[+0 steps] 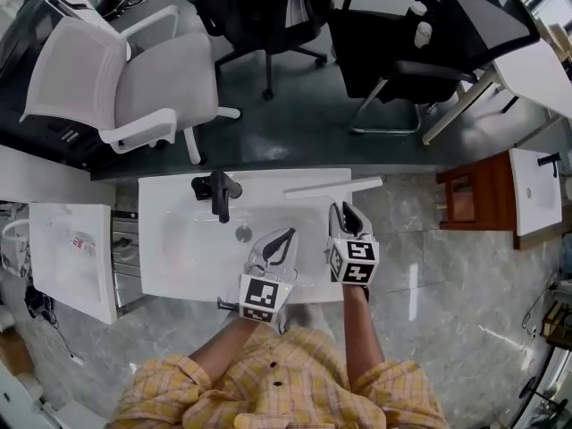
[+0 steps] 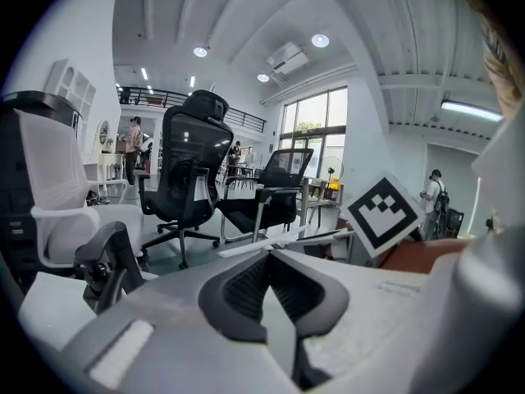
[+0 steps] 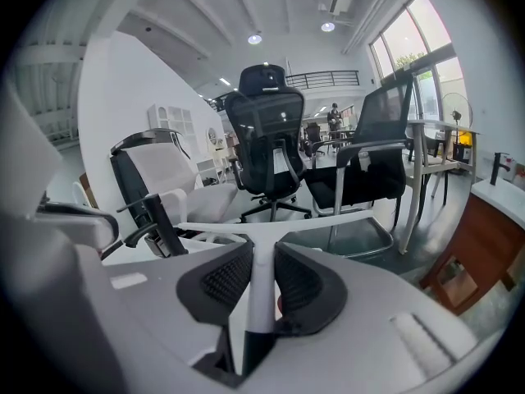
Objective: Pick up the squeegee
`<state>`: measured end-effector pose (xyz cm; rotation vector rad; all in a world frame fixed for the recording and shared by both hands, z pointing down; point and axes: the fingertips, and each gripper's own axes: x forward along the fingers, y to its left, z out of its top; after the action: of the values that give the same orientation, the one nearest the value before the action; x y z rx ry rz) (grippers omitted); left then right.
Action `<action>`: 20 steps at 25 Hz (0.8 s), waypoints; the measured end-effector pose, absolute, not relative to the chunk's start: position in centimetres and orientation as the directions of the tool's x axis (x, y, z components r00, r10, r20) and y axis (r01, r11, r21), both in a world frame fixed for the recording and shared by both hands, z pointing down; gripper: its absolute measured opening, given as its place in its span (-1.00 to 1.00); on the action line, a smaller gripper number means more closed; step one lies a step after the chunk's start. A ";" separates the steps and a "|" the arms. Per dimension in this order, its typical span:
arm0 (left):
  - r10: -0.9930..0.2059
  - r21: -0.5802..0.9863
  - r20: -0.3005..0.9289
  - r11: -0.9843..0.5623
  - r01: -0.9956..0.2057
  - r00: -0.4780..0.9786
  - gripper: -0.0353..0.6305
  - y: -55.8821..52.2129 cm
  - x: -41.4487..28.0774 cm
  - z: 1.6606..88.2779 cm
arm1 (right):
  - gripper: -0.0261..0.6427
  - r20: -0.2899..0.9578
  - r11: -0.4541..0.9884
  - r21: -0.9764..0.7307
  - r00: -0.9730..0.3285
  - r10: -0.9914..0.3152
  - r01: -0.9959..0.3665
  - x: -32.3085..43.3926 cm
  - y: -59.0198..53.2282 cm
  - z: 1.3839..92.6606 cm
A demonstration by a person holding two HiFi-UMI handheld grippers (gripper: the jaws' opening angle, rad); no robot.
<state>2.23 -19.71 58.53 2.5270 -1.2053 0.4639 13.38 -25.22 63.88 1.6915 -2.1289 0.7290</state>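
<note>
Open-plan office: mesh swivel chairs (image 2: 193,162), desks (image 1: 536,74), mezzanine railing (image 2: 164,98), tall windows (image 2: 316,125).

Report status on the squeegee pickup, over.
Right gripper shut on squeegee handle; left gripper shut, empty. Blade crosswise over sink far rim. Faucet left of blade, apart; nothing in the way.
</note>
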 end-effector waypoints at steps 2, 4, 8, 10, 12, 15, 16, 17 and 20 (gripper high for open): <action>-0.700 0.123 0.401 -0.598 -0.792 0.591 -0.90 -19.7 2.0 57.9 | -0.67 0.529 0.171 -0.187 -0.246 -0.812 -0.967 13.3 -25.1 62.6; -0.710 0.119 0.392 -0.592 -0.797 0.586 -0.90 -19.6 1.8 57.1 | -0.67 0.512 0.175 -0.185 -0.247 -0.823 -0.967 13.1 -24.8 61.4; -0.727 0.116 0.369 -0.583 -0.804 0.580 -0.90 -19.7 1.2 55.3 | -0.67 0.475 0.175 -0.190 -0.247 -0.844 -0.966 13.0 -24.5 58.7; -0.733 0.108 0.354 -0.585 -0.804 0.581 -0.90 -19.9 1.0 54.4 | -0.67 0.454 0.173 -0.195 -0.245 -0.856 -0.965 13.0 -24.5 57.4; -0.737 0.104 0.343 -0.587 -0.803 0.583 -0.90 -19.8 0.9 53.5 | -0.67 0.437 0.174 -0.196 -0.245 -0.865 -0.965 13.0 -24.4 56.2; -0.742 0.095 0.327 -0.590 -0.802 0.585 -0.90 -19.6 0.8 52.6 | -0.67 0.420 0.182 -0.197 -0.250 -0.872 -0.964 12.9 -24.0 54.8; -0.744 0.092 0.321 -0.592 -0.801 0.586 -0.90 -19.6 0.7 52.3 | -0.67 0.417 0.186 -0.193 -0.252 -0.873 -0.963 12.7 -23.9 54.4; -0.746 0.089 0.316 -0.592 -0.801 0.587 -0.90 -19.6 0.7 52.0 | -0.67 0.413 0.192 -0.186 -0.254 -0.874 -0.964 12.5 -23.8 54.0; -0.755 0.082 0.302 -0.587 -0.805 0.582 -0.90 -19.4 0.3 51.2 | -0.67 0.401 0.206 -0.166 -0.256 -0.879 -0.965 11.8 -23.3 52.7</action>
<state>0.27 -19.37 51.15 2.6017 -1.3019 0.3474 11.80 -23.32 52.69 1.7627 -2.2589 0.5689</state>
